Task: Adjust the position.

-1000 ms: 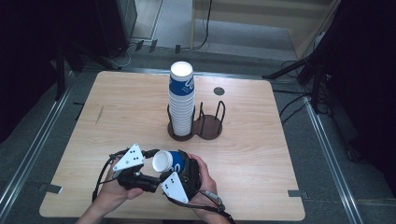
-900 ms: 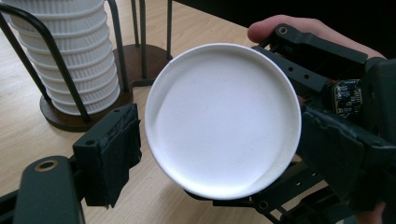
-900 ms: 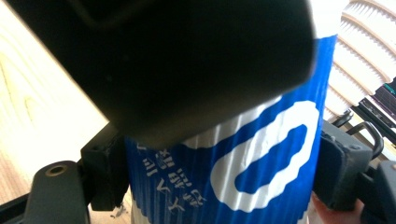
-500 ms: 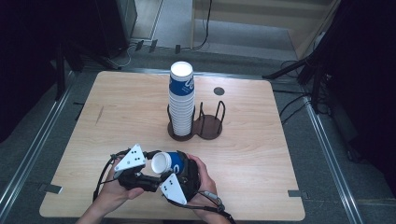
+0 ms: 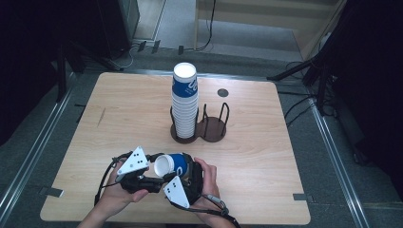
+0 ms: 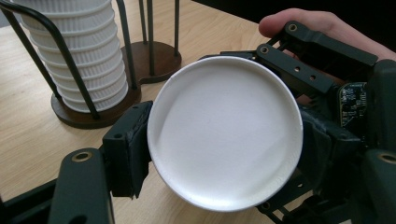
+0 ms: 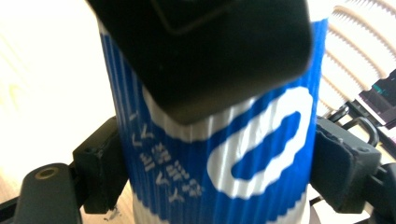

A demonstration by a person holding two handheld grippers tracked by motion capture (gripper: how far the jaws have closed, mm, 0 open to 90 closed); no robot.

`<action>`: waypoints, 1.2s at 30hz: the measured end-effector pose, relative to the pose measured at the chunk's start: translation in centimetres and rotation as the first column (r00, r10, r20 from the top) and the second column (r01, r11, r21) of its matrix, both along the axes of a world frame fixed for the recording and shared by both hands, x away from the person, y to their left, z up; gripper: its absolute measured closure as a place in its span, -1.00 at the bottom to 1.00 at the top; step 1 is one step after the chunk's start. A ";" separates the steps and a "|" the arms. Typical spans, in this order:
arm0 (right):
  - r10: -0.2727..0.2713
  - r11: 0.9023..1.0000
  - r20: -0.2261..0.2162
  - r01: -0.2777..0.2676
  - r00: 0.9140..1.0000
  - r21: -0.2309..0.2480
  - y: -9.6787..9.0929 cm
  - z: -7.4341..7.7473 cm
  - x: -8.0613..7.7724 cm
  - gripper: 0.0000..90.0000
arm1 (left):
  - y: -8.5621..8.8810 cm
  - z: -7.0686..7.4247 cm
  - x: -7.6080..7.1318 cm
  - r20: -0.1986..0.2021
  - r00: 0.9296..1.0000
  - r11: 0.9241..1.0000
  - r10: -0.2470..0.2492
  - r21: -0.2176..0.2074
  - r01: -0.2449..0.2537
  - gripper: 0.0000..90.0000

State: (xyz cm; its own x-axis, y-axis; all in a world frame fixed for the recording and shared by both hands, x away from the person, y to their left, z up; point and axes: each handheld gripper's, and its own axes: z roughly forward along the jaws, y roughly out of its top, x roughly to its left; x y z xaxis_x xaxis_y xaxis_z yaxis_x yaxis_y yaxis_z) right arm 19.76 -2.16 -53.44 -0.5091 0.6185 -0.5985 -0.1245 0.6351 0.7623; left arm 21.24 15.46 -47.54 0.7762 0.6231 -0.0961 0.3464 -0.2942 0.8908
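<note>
Handover of a single blue paper cup [image 5: 176,164] in progress, near edge of the wooden table [image 5: 266,156], well in front of the two-post wire cup holder [image 5: 199,128] that carries the tall cup stack [image 5: 184,102]. Cup lies on its side in the air, white bottom turned toward the left gripper [image 5: 142,173]. Left gripper view: its jaws have just been closing and now press on the cup's bottom end from both sides, bottom disc [image 6: 224,133] square to the camera. Right gripper [image 5: 183,183]: jaws have just been opening; in the right gripper view they stand either side of the ribbed blue wall [image 7: 210,154], and whether the pads touch it I cannot tell. Judgement: the step is passing the cup from right to left. To do it well, keep the left pinch firm but light, since thin paper walls dent; hold both hands level until the right jaws are plainly clear of the ribs, then draw the right gripper back along the cup's axis, not sideways, so the rim is not dragged
</note>
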 end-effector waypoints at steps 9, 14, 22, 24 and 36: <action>0.029 1.000 -0.023 -0.029 0.999 0.002 -0.1 0.5 -0.2 -0.87 | 0.3 0.1 0.1 -0.004 1.000 1.000 0.014 -0.023 -0.014 -0.36; 0.041 0.999 -0.049 -0.041 0.998 0.001 -0.1 0.7 -0.4 -1.00 | 0.6 0.2 0.3 -0.007 1.000 0.999 0.025 -0.042 -0.025 -0.36; 0.036 0.999 -0.049 -0.035 0.998 0.020 -0.3 1.0 -0.4 -1.00 | 0.9 0.1 0.5 -0.020 0.999 0.997 0.041 -0.071 -0.042 -0.36; 0.032 0.999 -0.046 -0.031 0.998 0.023 -0.4 1.2 -0.4 -1.00 | 1.0 0.2 0.5 -0.019 0.999 0.996 0.042 -0.073 -0.043 -0.36; 0.025 0.999 -0.026 -0.024 0.999 0.046 -0.5 2.0 -0.6 -1.00 | 2.0 0.1 1.0 -0.013 0.996 0.990 0.090 -0.111 -0.091 -0.36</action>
